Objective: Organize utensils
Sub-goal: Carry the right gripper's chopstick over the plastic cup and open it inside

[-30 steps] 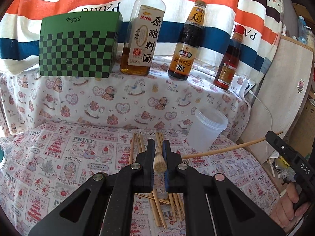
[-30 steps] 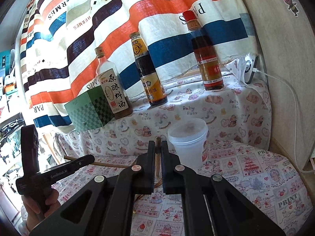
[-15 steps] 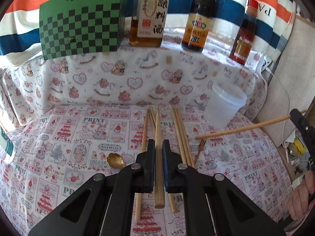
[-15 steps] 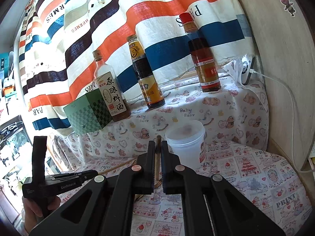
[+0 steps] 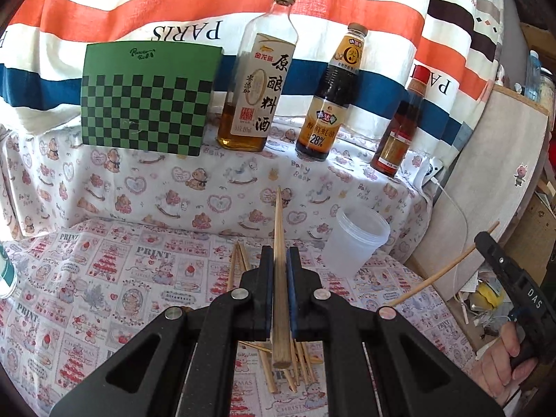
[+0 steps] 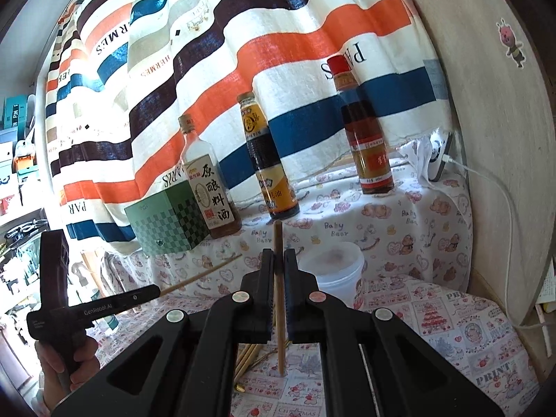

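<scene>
Half a second ago the left gripper (image 5: 279, 260) looked down on the loose chopsticks (image 5: 292, 365); now it is tipped back up, so the bottles and the green checkered box (image 5: 146, 99) fill the scene beyond its fingers again. Its fingers are closed on a round wooden chopstick (image 5: 279, 267), which runs lengthwise between them, its thin end reaching out past the tips and its blunt cut end near the camera. The right gripper (image 6: 279, 260) has hardly shifted: its fingers are pinched on a second chopstick (image 6: 278, 295), a slim pale stick standing nearly upright between the pads, its top poking above them and its pointed end hanging below. The loose chopsticks lie scattered on the counter (image 5: 104, 278) beneath the left fingers, on a soft cloth printed with small pink pictures. Right of and beyond the left fingertips stands a translucent plastic cup (image 5: 354, 239), round, smooth and open-topped; in the right wrist view it sits just right of the fingers. On the raised shelf behind stand a clear glass bottle (image 5: 259, 83), a dark sauce bottle (image 5: 330, 100) and a red-capped bottle (image 5: 399, 128).
</scene>
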